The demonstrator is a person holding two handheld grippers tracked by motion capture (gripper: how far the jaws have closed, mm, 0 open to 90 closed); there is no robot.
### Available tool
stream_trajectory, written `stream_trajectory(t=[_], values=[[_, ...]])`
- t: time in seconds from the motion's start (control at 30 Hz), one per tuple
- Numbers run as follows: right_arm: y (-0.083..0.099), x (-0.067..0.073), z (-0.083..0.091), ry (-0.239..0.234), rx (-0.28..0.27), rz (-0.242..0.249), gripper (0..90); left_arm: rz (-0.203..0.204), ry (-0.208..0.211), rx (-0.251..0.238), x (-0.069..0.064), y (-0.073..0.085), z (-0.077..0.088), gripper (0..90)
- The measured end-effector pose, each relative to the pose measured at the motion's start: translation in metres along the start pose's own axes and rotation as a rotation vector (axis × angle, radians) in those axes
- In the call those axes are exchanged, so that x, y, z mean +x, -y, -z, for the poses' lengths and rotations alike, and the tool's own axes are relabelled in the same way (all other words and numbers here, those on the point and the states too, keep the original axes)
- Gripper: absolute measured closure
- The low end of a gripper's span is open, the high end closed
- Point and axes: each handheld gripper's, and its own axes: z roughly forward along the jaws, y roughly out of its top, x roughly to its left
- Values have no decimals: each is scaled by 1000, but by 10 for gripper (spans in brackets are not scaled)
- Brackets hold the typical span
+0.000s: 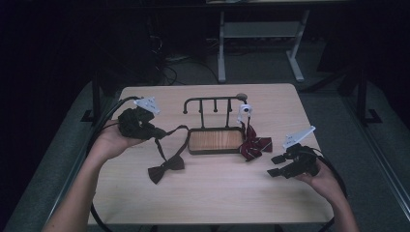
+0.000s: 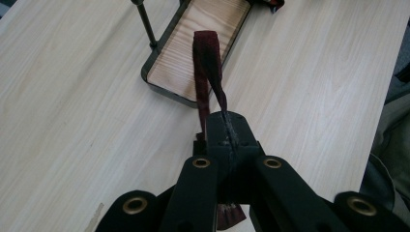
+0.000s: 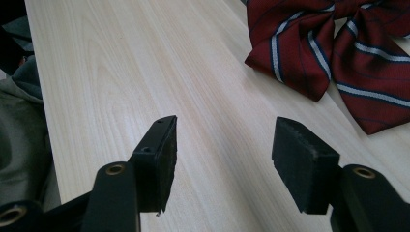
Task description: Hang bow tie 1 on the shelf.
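A dark maroon bow tie [image 1: 166, 168] lies on the table in front of the rack, and its strap [image 1: 170, 132] runs up to my left gripper [image 1: 155, 131]. In the left gripper view the jaws of that gripper [image 2: 226, 126] are shut on the strap [image 2: 207, 63], which stretches toward the wooden tray [image 2: 183, 63]. A red striped bow tie [image 1: 254, 145] rests by the tray's right end and is also seen in the right gripper view [image 3: 338, 43]. At the table's right, my right gripper [image 1: 274, 165] stands open above bare wood [image 3: 222, 145], short of the striped tie.
A black rack with a wooden tray base [image 1: 215, 140] and a rail of pegs [image 1: 212, 100] stands mid-table. A small white camera [image 1: 244, 110] sits at its right end. A desk frame [image 1: 258, 34] stands beyond the table's far edge.
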Motion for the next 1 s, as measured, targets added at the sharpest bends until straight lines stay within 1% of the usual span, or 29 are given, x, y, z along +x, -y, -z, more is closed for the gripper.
stream_trajectory(t=[0.03,0.1,0.17,0.27,0.33,0.37,0.47,0.5,0.53,0.57,0.6,0.7,0.73,0.8,0.9,1.0], values=[[0,0,0,-1,1,-1,415,-4,0,2,0,-1,0,900],[1,0,0,-2,-1,-1,416,1,8,0,1,-2,-1,900],[1,0,1,-3,-2,-4,416,-8,7,8,1,-3,-1,900],[2,0,3,2,-5,-3,416,-5,8,3,1,-6,-1,900],[2,1,3,2,-6,-2,416,-17,11,10,2,-9,1,900],[3,1,4,6,-5,-1,416,-12,10,6,2,-10,1,900],[3,1,5,5,-9,0,417,-23,5,8,3,-15,2,900],[3,2,6,9,-9,-11,418,-26,5,13,3,-17,3,900],[3,2,6,9,-9,-11,418,-25,2,8,3,-18,3,900],[4,2,7,11,-9,-10,418,-30,2,12,4,-20,4,900],[4,1,7,16,-9,0,418,-31,-1,13,4,-21,4,900],[2,3,7,14,-11,-7,418,-28,-5,9,5,-25,4,900],[2,3,7,14,-10,-6,417,-35,-5,15,6,-26,4,900],[3,2,7,16,-7,-3,418,-24,-7,11,8,-27,4,900],[3,2,6,14,-2,0,417,-22,-8,18,12,-29,5,900],[3,2,6,15,-4,0,417,-11,-10,13,15,-31,5,900]])
